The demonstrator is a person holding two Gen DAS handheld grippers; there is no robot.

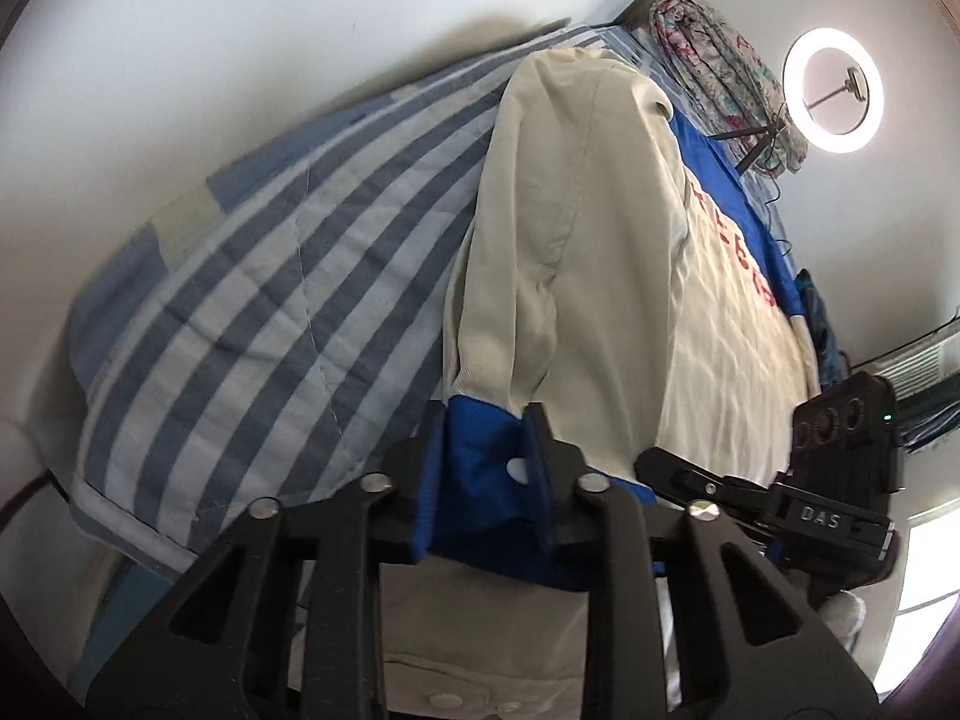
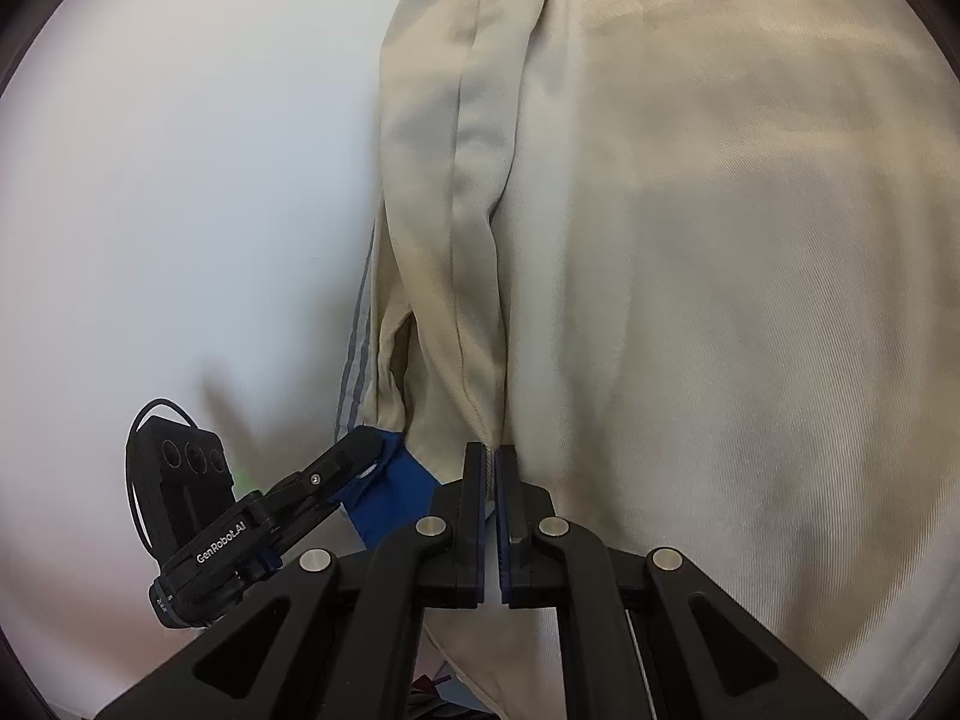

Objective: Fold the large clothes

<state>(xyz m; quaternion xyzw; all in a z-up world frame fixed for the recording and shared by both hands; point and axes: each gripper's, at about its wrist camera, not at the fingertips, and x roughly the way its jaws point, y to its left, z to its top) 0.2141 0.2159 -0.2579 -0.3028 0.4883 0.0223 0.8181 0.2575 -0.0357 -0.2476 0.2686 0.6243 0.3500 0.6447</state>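
A large cream jacket [image 1: 570, 240] with blue trim and red lettering lies on a blue-and-white striped bed cover [image 1: 270, 276]. My left gripper [image 1: 489, 420] is shut on the jacket's blue cuff [image 1: 480, 468] at the end of a cream sleeve. My right gripper [image 2: 491, 456] is shut on a cream fold of the jacket [image 2: 720, 300], which fills that view. The left gripper [image 2: 354, 456] shows at the lower left of the right wrist view, holding the blue cuff [image 2: 390, 492]. The right gripper [image 1: 660, 465] shows at the right of the left wrist view.
A lit ring light [image 1: 834, 90] on a small tripod stands at the far right by a floral bundle of cloth [image 1: 720, 66]. A white wall [image 1: 240, 30] runs behind the bed. More dark-blue fabric [image 1: 816, 312] lies at the bed's right edge.
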